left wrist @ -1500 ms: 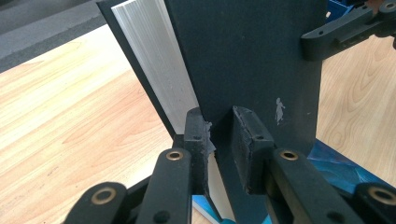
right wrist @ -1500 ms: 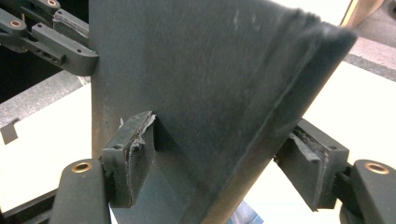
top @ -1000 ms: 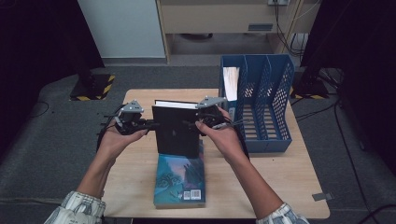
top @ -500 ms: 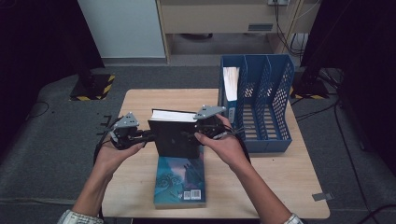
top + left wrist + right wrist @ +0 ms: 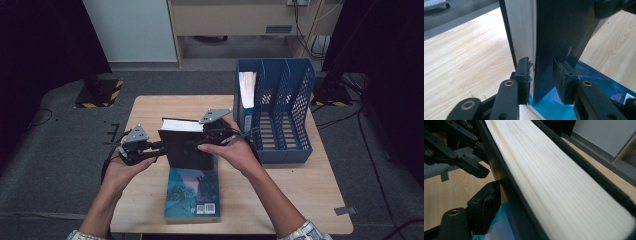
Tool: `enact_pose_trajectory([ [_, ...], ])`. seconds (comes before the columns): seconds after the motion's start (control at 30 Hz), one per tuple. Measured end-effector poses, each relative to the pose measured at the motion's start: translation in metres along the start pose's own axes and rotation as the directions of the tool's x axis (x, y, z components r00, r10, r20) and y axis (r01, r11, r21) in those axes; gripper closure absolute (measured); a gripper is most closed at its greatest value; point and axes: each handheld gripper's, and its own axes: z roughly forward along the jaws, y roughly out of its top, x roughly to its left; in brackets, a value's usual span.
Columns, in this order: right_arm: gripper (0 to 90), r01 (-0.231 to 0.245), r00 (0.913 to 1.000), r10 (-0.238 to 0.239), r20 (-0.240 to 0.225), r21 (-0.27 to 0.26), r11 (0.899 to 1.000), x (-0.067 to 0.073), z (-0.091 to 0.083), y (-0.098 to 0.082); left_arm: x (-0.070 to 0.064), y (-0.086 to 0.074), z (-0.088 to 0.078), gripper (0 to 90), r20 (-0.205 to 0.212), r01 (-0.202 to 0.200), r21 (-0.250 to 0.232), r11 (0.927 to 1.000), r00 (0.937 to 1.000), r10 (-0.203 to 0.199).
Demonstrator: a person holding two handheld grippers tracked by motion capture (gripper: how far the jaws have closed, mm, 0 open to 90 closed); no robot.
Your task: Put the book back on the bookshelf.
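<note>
The left gripper [image 5: 161, 146] is at the left of the black book [image 5: 187, 147]. A hand [image 5: 122, 167] holds it from below. Its jaws point at the book's left edge. In the left gripper view the front cover sits between the two jaws. The left finger [image 5: 523, 75] is tucked in between the cover and the white pages [image 5: 521, 32]. The right finger [image 5: 561, 77] stands a bit off the outside of the cover. The jaws have just been opening, so the cover is let go, though it is between them.

The black book stands up on its bottom edge on the wooden table [image 5: 150, 112], right in front of both grippers. Its white page edge [image 5: 181, 125] faces up. Just below the grippers a blue book [image 5: 192, 192] lies flat on the table, and the black book stands at its far end.

The right gripper [image 5: 212, 137] is at the right of the black book, with a hand [image 5: 237, 152] around it. In the right gripper view the thick pages [image 5: 554, 180] run right across, close to the camera. One finger [image 5: 484, 207] lies beside the dark cover [image 5: 511, 202]. The other finger is hidden behind the book. Its jaws have just been opening with the book between them. I cannot tell if they press on it.

Off to the right of the right gripper stands a blue file rack [image 5: 277, 115]. A white folder [image 5: 247, 90] sits in its left slot.
</note>
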Motion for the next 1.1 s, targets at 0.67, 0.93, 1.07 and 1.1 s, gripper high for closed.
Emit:
enact_pose_trajectory([
  [0.67,33.0,-0.007,0.9998,0.007,-0.018,0.013,1.000,0.006,-0.007,-0.003,0.012,-0.014,0.024,64.3,-0.054,0.076,0.001,0.9971,0.9956,-0.076],
  [0.93,35.2,-0.014,0.9999,0.014,-0.005,-0.013,1.000,0.011,-0.002,-0.003,0.017,-0.012,0.028,63.5,-0.069,0.083,-0.006,0.9965,0.9941,-0.084],
  [1.07,36.7,-0.024,0.9997,0.024,0.006,-0.023,0.999,0.011,0.002,-0.004,0.016,-0.013,0.027,59.7,-0.082,0.079,-0.011,0.9968,0.9934,-0.080],
  [1.1,36.9,-0.026,0.9996,0.026,0.009,-0.026,0.999,0.012,0.004,-0.004,0.016,-0.014,0.027,58.5,-0.083,0.081,-0.013,0.9966,0.9931,-0.082],
])
